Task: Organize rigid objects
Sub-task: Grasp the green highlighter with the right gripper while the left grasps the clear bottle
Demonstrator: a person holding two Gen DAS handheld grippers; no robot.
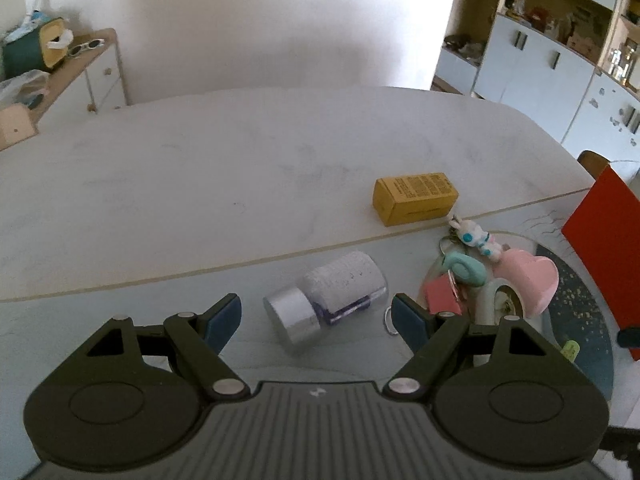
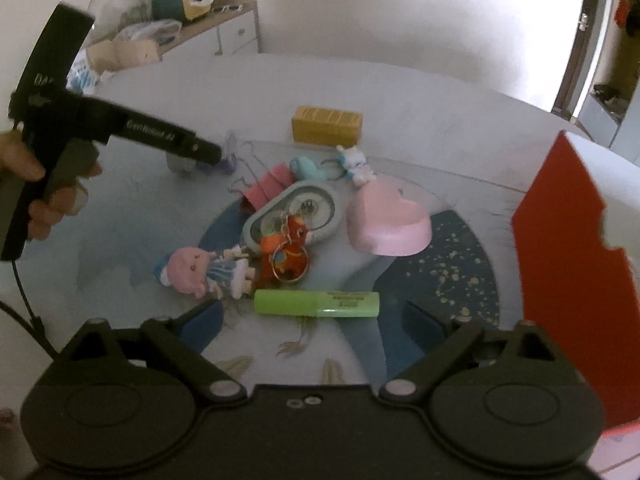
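Green plastic tube [image 2: 317, 303] lies smooth between the spread right hand-held gripper [image 2: 316, 322].

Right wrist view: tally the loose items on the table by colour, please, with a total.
Yellow: 1, box
Pink: 3, heart dish, doll, folded card
Green: 1, tube
Red-orange: 1, keychain toy
Teal: 1, small case
White: 1, bunny charm
Grey: 1, oval tray
Clear: 1, jar
Total: 10
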